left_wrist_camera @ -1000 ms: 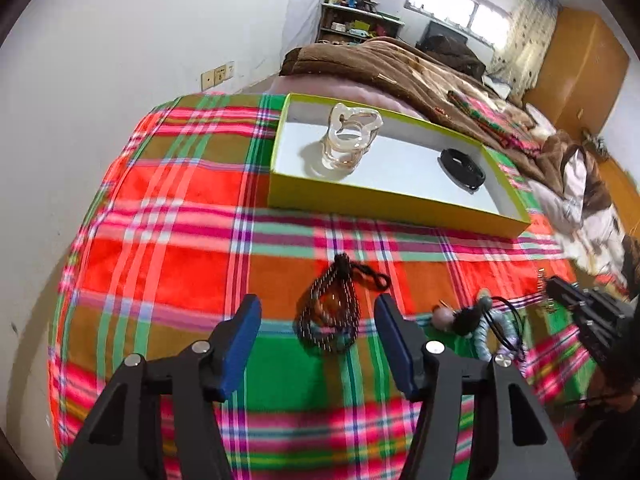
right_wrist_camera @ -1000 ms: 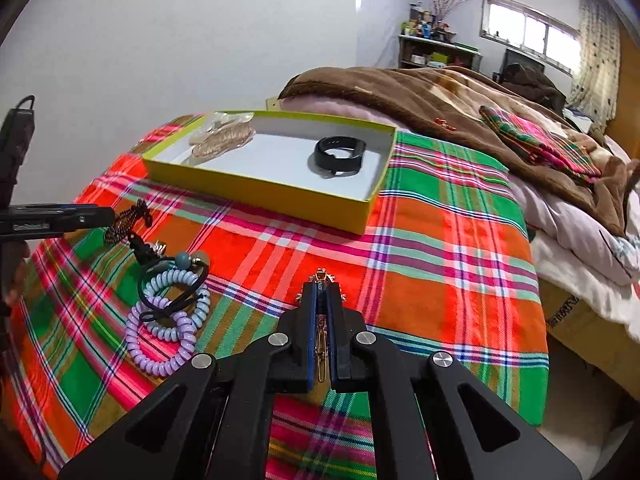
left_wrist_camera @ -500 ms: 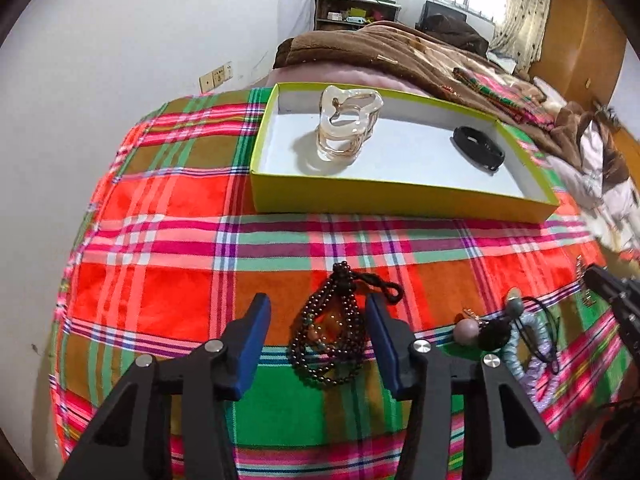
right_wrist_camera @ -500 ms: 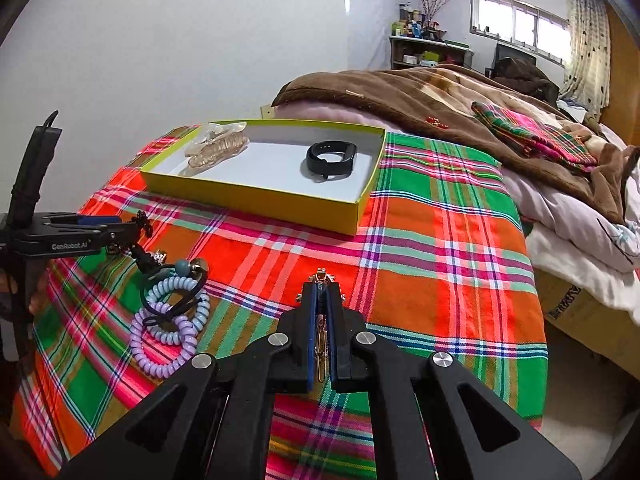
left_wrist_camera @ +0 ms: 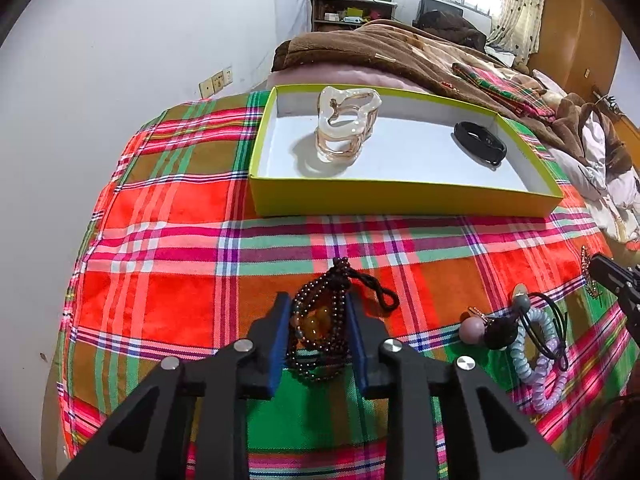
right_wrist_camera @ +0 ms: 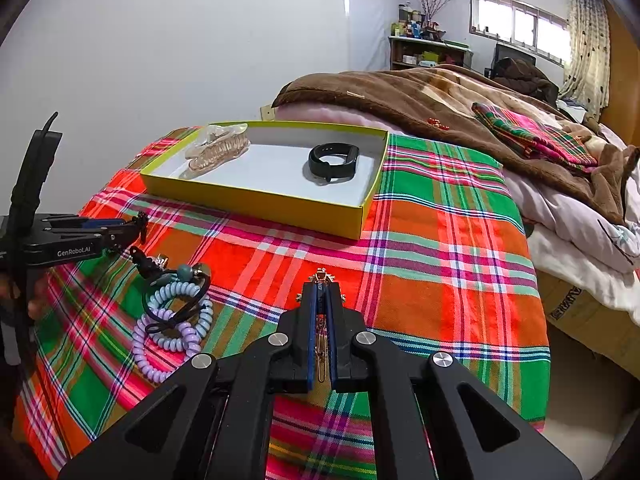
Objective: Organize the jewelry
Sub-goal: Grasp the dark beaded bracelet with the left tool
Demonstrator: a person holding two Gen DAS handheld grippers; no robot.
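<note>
A dark beaded bracelet [left_wrist_camera: 320, 332] with amber beads lies on the plaid cloth. My left gripper [left_wrist_camera: 318, 316] has closed onto it, one pad against each side. My right gripper [right_wrist_camera: 320, 296] is shut on a small gold ornament [right_wrist_camera: 320, 278] and holds it above the cloth. A yellow-green box [left_wrist_camera: 400, 200] with a white floor holds a clear hair claw [left_wrist_camera: 346, 128] and a black band [left_wrist_camera: 480, 148]. The box [right_wrist_camera: 256, 200], claw [right_wrist_camera: 218, 148] and band [right_wrist_camera: 334, 162] also show in the right wrist view.
Coiled hair ties with bead bobbles [left_wrist_camera: 532, 348] lie right of the bracelet; they also show in the right wrist view [right_wrist_camera: 172, 316]. The plaid cloth [left_wrist_camera: 160, 216] drops off at the left by the white wall. A brown blanket [right_wrist_camera: 420, 96] lies behind the box.
My left gripper has moved forward over the beaded bracelet and its jaws have closed in from wide open onto it. My right gripper has stayed shut on the gold ornament.
</note>
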